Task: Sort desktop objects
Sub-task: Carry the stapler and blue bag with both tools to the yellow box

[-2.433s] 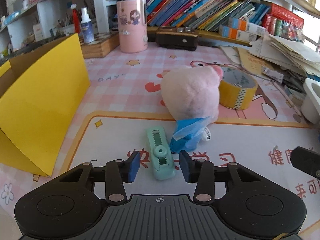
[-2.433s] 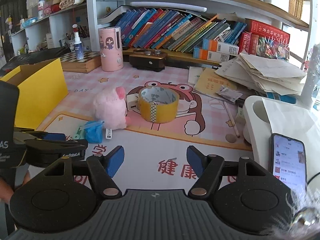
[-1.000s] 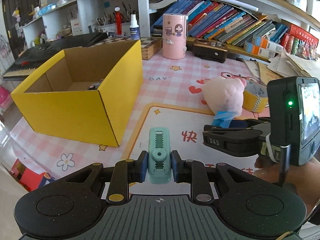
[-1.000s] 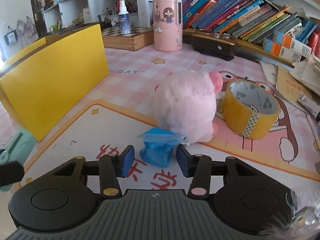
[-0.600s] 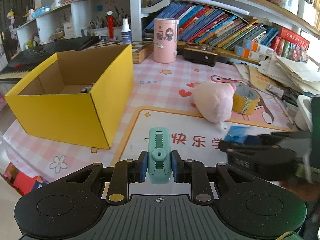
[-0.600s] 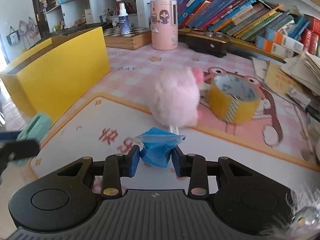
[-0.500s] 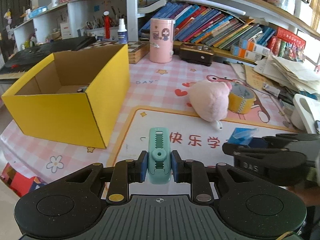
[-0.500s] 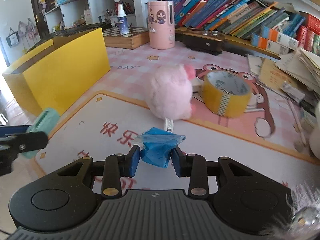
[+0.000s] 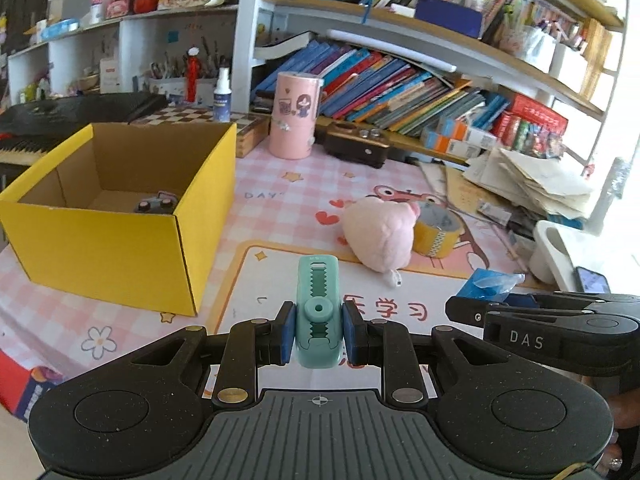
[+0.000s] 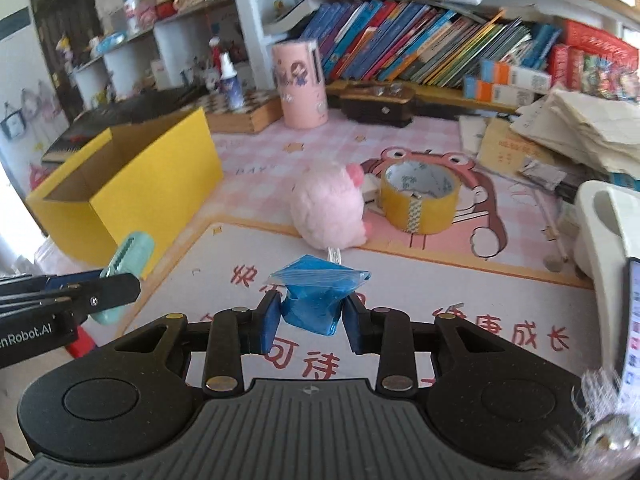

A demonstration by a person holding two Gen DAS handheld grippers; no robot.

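mint green clip (image 9: 318, 308) sits clamped between the left tongs (image 9: 318, 334); right tongs (image 10: 312, 320) pinch a blue packet (image 10: 314, 300).

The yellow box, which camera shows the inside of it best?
The left wrist view: it looks down into the open yellow box, showing its brown floor and a small dark object there. The right wrist view shows mainly its outer walls and rim, blurred.

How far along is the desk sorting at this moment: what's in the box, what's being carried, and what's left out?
Done: one small dark item already lies in the yellow box.
In hand: the left tongs are shut on a mint-green correction tape, and the right tongs clamp a blue plastic packet, both clear of the mat.
Left: the pink plush toy and the yellow tape roll are on the desk.
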